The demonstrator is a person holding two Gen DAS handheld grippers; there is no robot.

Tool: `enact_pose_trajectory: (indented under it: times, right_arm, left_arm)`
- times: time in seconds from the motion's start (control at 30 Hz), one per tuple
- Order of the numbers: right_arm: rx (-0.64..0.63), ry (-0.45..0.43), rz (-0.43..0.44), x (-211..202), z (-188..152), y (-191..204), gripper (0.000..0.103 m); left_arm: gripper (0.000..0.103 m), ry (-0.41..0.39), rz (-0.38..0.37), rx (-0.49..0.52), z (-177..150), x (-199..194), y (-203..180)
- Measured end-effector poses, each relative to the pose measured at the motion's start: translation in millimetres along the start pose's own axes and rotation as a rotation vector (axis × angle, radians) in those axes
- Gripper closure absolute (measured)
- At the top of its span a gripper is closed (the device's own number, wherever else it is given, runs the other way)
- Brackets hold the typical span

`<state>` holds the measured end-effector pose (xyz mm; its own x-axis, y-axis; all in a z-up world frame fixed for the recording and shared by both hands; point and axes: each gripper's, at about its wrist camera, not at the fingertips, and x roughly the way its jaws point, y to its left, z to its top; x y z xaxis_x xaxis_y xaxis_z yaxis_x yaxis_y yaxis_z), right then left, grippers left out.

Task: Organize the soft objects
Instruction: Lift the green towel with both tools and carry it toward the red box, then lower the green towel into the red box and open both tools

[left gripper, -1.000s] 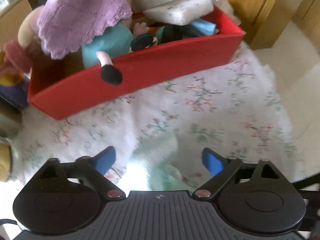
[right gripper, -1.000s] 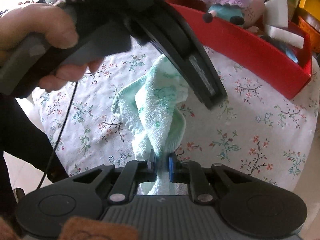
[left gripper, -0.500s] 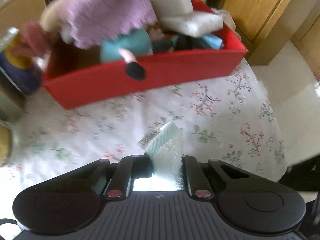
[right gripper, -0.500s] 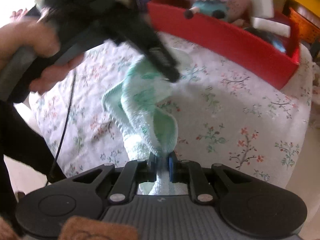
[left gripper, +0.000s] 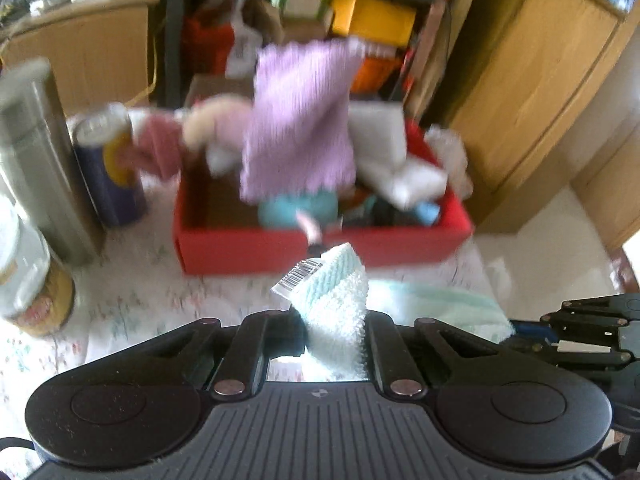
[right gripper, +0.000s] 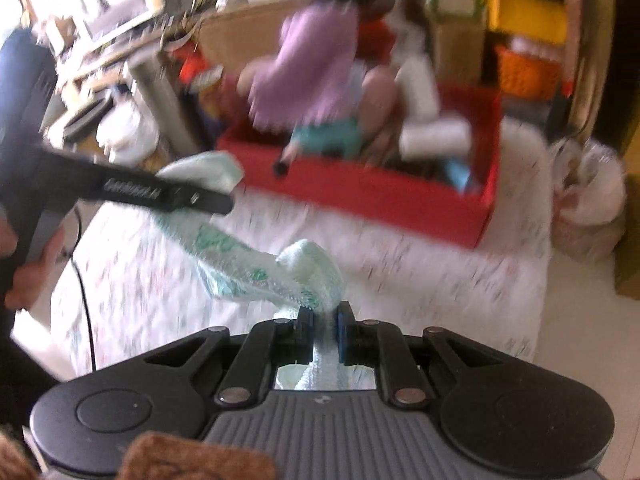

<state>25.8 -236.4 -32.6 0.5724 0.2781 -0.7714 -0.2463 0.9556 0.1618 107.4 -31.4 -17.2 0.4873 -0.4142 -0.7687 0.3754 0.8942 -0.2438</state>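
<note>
A pale green towel (right gripper: 240, 268) hangs stretched between both grippers above the floral tablecloth. My left gripper (left gripper: 332, 332) is shut on one end of the towel (left gripper: 336, 300), which carries a barcode tag. My right gripper (right gripper: 324, 328) is shut on the other end. The left gripper also shows in the right wrist view (right gripper: 160, 196), to the left. Beyond stands a red box (left gripper: 320, 248) holding a doll under a purple knitted cloth (left gripper: 300, 120), white sponges and other soft things. The box also shows in the right wrist view (right gripper: 380, 196).
A blue and yellow can (left gripper: 112, 168), a metal flask (left gripper: 36, 152) and a jar (left gripper: 28, 272) stand left of the box. Wooden cabinets (left gripper: 540, 80) and cluttered shelves (left gripper: 340, 12) rise behind. The table edge drops to the floor on the right (left gripper: 560, 240).
My left gripper went from open to shut on the towel end. Both grippers rose and pulled back, lifting the towel off the table; the red box now looks farther away.
</note>
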Motion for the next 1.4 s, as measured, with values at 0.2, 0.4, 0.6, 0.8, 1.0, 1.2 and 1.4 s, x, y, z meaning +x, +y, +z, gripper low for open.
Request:
enact_pose_trajectory:
  times: [0.2, 0.4, 0.6, 0.8, 1.0, 1.2, 1.4]
  right_arm:
    - [-0.004, -0.157, -0.068, -25.6, 29.4, -0.2, 0.103]
    - [-0.052, -0.276, -0.165, -43.2, 56.9, 8.5, 0.103]
    - [-0.078, -0.363, -0.234, -55.8, 80.2, 9.9, 0.103]
    - [-0.062, -0.37, -0.251, -41.6, 97.9, -1.5, 0.103]
    - [-0.054, -0.412, -0.276, -37.6, 120.2, -10.4, 0.103]
    - [-0.056, -0.44, -0.301, -31.4, 137.2, -19.3, 0.103]
    - [-0.008, -0.418, -0.291, -14.1, 147.8, -34.6, 0.103]
  left_arm:
    - [0.095, -0.106, 0.033, 0.022, 23.7, -11.4, -12.4]
    - [0.095, -0.211, 0.051, 0.042, 50.4, -26.1, -25.0]
    - [0.095, -0.298, 0.053, 0.02, 78.5, -34.1, -30.5]
    - [0.095, -0.325, 0.07, 0.022, 101.2, -26.1, -33.0]
    - [0.095, -0.356, 0.067, 0.019, 120.2, -23.1, -33.5]
    - [0.095, -0.373, 0.105, 0.07, 141.2, -16.3, -40.7]
    - [0.095, -0.347, 0.121, 0.077, 160.5, 4.6, -40.8]
